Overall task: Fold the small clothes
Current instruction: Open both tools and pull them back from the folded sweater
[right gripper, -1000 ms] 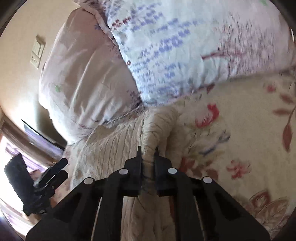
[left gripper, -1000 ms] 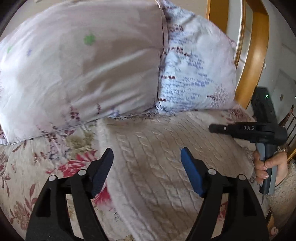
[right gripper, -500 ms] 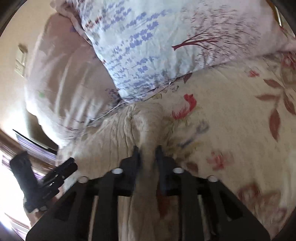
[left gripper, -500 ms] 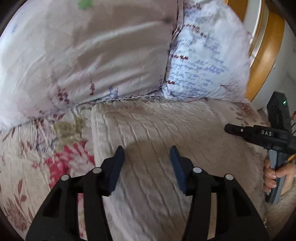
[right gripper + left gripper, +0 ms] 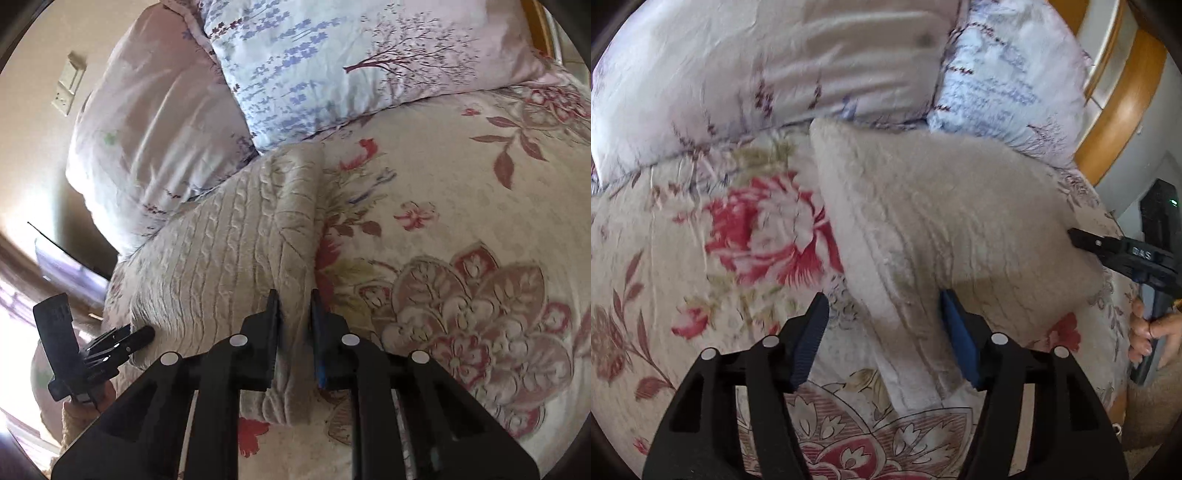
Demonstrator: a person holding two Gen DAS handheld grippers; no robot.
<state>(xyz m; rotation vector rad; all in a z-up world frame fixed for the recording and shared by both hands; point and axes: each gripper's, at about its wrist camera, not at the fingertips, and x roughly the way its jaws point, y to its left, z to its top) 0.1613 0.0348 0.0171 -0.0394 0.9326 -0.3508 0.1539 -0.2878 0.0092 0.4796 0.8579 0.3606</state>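
The cream cable-knit garment (image 5: 236, 258) lies folded on the floral bedspread (image 5: 461, 229), its far end touching two pillows (image 5: 332, 59). The right gripper (image 5: 293, 314) loosely straddles its edge; the left gripper (image 5: 882, 332) is spread over its near corner.

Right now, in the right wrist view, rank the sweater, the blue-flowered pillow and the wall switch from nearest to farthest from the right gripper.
1. Sweater: nearest, its folded edge lies between the fingers of the right gripper.
2. Blue-flowered pillow: farther up the bed, just past the sweater's far end.
3. Wall switch: farthest, upper left, on the wall behind the pillows.
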